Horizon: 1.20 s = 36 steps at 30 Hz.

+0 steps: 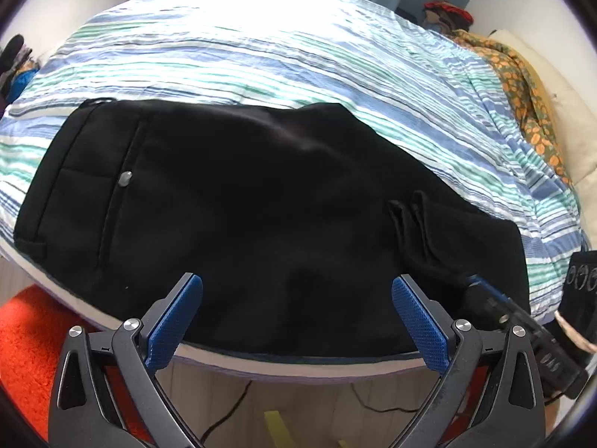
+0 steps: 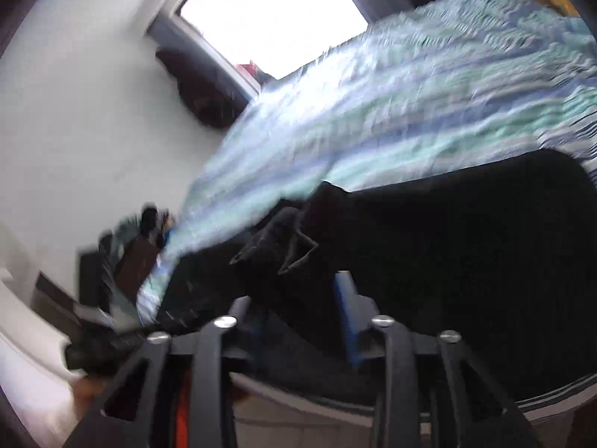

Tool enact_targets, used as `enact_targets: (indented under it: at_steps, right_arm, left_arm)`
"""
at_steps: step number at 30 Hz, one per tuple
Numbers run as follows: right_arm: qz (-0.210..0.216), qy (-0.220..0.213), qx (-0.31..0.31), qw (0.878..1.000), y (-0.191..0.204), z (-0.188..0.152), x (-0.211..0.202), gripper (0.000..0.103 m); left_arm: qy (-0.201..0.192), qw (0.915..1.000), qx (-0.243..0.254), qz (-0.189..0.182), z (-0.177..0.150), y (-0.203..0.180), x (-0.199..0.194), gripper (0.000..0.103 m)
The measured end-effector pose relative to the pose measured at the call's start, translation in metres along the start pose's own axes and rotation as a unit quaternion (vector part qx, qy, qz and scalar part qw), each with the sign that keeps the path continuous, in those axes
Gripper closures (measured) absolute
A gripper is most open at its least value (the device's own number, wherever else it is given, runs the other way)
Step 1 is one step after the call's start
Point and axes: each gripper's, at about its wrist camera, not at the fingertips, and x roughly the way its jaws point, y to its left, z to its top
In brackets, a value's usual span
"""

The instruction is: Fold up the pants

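While the black pants (image 1: 238, 201) lie bunched at the near edge of the striped bed (image 1: 261, 56), the left gripper (image 1: 296, 321) hovers just before them, jaws wide and holding nothing. Right of the pants, the right gripper (image 1: 522, 321) has its jaws narrowed on a fold of pants fabric. An orange rug (image 1: 26, 339) lies left below the pants; a floral blanket (image 1: 522, 86) lies at their far right.

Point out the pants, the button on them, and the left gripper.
pants (image 1: 261, 194): left wrist view, middle of the black cloth.
button (image 1: 124, 178): left wrist view, its grey face beside the pocket slit.
left gripper (image 1: 297, 291): left wrist view, midway between the blue fingertips.
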Motion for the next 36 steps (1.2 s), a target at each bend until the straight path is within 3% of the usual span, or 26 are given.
enact_targets:
  at_steps: [3,4,6,8,9,11,13,15,17,21,24,33,36]
  right_arm:
    - [-0.043,-0.004,-0.089,0.995,0.015,-0.017,-0.021,0.046]
    - [-0.056,-0.016,-0.126,0.990,0.022,-0.022,-0.037,0.033]
    - [-0.102,-0.048,-0.201,0.973,0.032,-0.034,-0.073,0.014]
    - [-0.138,-0.069,-0.248,0.956,0.035,-0.055,-0.101,0.009]
    - [-0.150,-0.069,-0.252,0.953,0.034,-0.065,-0.108,0.008]
    - [-0.162,-0.062,-0.227,0.958,0.019,-0.083,-0.117,0.008]
    - [-0.171,-0.037,-0.198,0.964,0.006,-0.086,-0.115,0.008]
    - [-0.184,-0.061,-0.197,0.961,0.002,-0.083,-0.120,0.008]
    - [-0.202,-0.078,-0.188,0.958,-0.006,-0.078,-0.124,0.008]
    - [-0.219,-0.069,-0.137,0.964,-0.027,-0.074,-0.128,0.008]
    - [-0.229,-0.088,-0.101,0.964,-0.041,-0.067,-0.135,0.008]
    - [-0.224,-0.085,-0.075,0.968,-0.052,-0.063,-0.135,0.008]
    - [-0.225,-0.086,-0.074,0.968,-0.053,-0.065,-0.136,0.008]
  left_arm:
    - [-0.002,0.9994,0.005,-0.033,-0.014,0.001,-0.004,0.001]
    - [-0.005,0.9985,0.014,-0.053,-0.018,-0.003,-0.007,0.001]
    - [-0.010,0.9930,0.058,-0.102,-0.020,-0.031,-0.010,0.002]
    - [-0.009,0.9831,0.125,-0.133,-0.018,-0.072,-0.008,0.002]
    - [-0.008,0.9782,0.153,-0.140,-0.017,-0.090,-0.006,0.002]
    - [-0.002,0.9731,0.181,-0.142,-0.014,-0.119,0.003,0.002]
    - [0.007,0.9738,0.171,-0.150,-0.010,-0.132,0.013,0.002]
    - [0.010,0.9762,0.154,-0.153,-0.012,-0.133,0.015,0.002]
    - [0.005,0.9781,0.157,-0.137,-0.019,-0.134,0.014,0.002]
    - [-0.018,0.9761,0.203,-0.076,-0.043,-0.128,0.001,0.002]
    - [-0.020,0.9779,0.201,-0.055,-0.048,-0.120,0.001,0.002]
    - [-0.046,0.9778,0.194,-0.066,-0.042,-0.118,-0.005,0.002]
    - [-0.031,0.9795,0.174,-0.096,-0.040,-0.112,0.000,0.002]
